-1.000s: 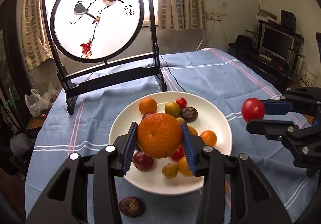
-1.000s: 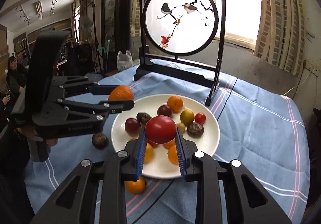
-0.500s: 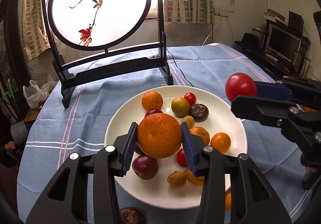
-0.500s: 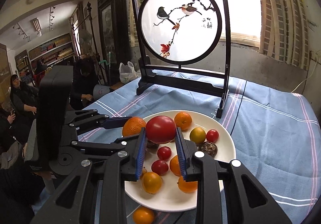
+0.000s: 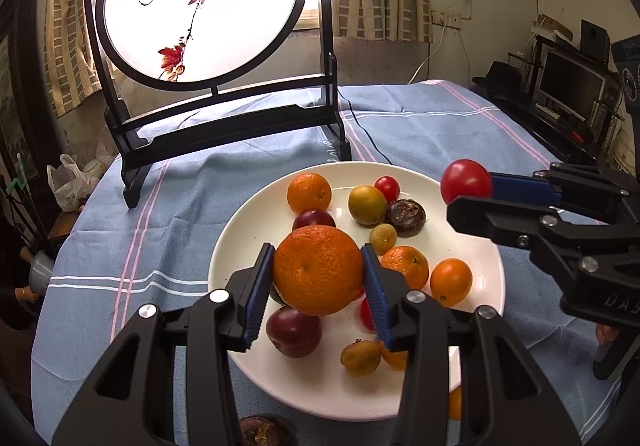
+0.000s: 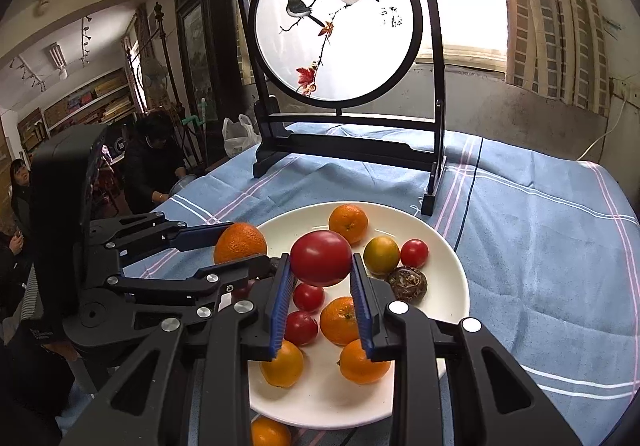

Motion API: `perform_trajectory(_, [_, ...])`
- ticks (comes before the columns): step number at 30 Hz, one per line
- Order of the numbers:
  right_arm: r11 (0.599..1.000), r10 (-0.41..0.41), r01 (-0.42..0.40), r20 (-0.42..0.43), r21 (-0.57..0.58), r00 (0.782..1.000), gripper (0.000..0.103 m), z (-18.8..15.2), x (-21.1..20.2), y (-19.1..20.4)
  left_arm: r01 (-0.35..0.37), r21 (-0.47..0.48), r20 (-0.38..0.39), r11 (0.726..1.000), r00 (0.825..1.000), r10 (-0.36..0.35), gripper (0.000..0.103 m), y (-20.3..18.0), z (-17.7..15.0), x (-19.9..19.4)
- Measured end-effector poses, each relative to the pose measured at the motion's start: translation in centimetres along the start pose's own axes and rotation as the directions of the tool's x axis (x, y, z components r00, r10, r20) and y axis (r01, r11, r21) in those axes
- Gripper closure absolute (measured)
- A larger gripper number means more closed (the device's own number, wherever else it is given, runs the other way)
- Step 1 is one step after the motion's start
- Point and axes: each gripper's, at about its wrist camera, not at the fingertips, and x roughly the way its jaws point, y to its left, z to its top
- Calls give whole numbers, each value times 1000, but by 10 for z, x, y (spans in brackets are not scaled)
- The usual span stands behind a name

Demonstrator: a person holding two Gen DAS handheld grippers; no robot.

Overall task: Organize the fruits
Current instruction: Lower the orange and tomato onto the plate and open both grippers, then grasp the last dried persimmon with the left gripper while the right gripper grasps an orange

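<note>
Both grippers moved in over the plate (image 5: 240,246) since 1 s ago, left gripper (image 5: 318,276) clamping orange (image 5: 318,270), right gripper (image 6: 321,278) gripping tomato (image 6: 321,257), so drop-off prob. next.

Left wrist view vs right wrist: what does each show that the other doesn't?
Left wrist only: a monitor on shelving at the right, and a dark fruit off the plate at the near edge.
Right wrist only: people and bookshelves at the left.
Both: the white plate of fruit, the bird screen, the left gripper holding the large orange, and the right gripper holding the red tomato.
</note>
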Motion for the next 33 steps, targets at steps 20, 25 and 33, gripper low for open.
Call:
perform_trajectory(20, [1000,17,-17,20,20,1000,44,-7,-24,4,-6,-70,146,998,989,16,30,41,1,-59])
perform_trajectory(25, [994,-21,10,-96,-109,995,41,-51,-46,26,-31,34,87,999,996,28,27,47,-39,-77])
perform_trajectory(33, [987,-48,3,-285,-158,957,40,-109,-16,49,3,95,-69,995,998,4,27,46,-103,-64])
